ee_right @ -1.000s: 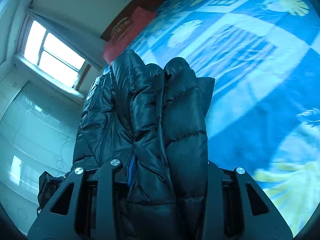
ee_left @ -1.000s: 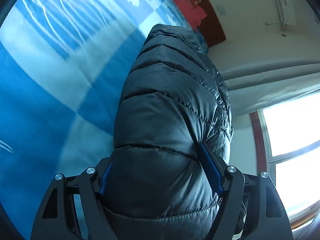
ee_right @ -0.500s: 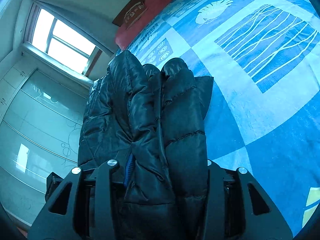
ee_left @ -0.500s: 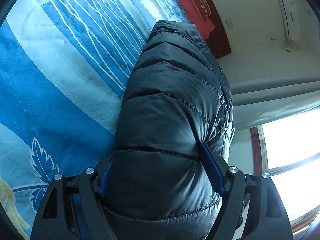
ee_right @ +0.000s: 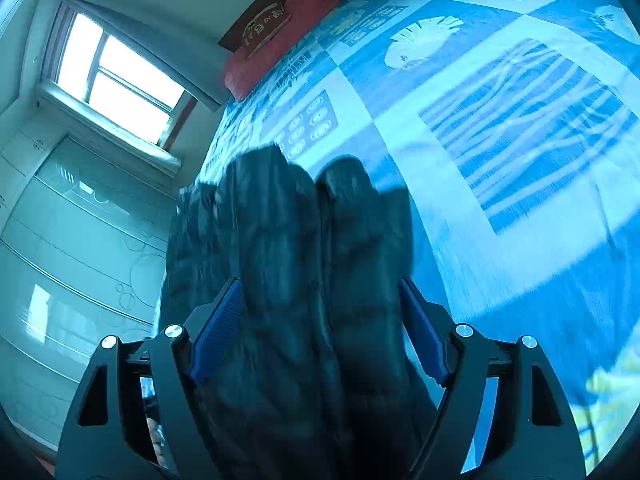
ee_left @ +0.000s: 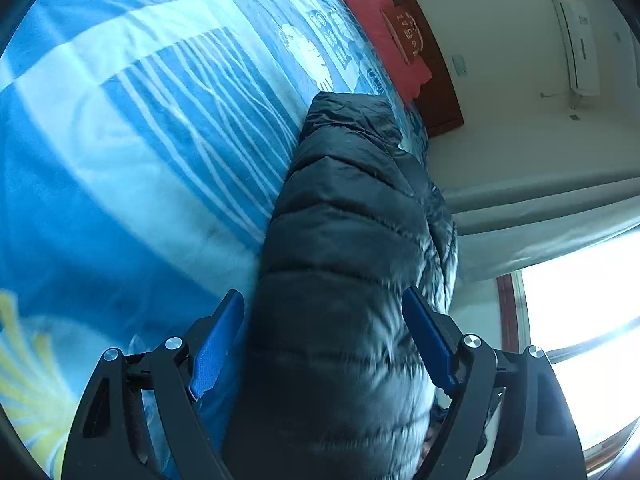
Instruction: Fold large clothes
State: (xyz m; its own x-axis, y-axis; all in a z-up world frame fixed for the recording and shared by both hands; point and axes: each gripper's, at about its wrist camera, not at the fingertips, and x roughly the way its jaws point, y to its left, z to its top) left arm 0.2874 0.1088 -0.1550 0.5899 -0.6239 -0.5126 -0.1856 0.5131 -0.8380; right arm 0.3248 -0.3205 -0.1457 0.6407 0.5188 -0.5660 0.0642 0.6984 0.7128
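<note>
Between the blue pads of my left gripper [ee_left: 324, 336] runs a thick fold of the black puffer jacket [ee_left: 352, 248]. The jaws stand spread wide, and I can see a strip of bedspread between the left pad and the fabric, so this gripper is open around the jacket rather than pinching it. My right gripper [ee_right: 320, 328] is spread the same way, its pads either side of the bunched jacket [ee_right: 304, 240]; the picture is blurred here, so I cannot say for certain whether the pads touch the cloth, but there seems to be a gap on the right side.

The jacket stretches away from both grippers and lies along the blue-and-white patterned bedspread [ee_left: 140, 140], near the edge of the bed on the window side. Farther off, a red pillow [ee_left: 384, 36] lies at the head of the bed against a dark wooden headboard [ee_left: 436, 80]. Beyond, an air conditioner [ee_left: 576, 44] hangs on the wall, and a bright window [ee_right: 116, 84] sits above pale wardrobe doors [ee_right: 68, 248].
</note>
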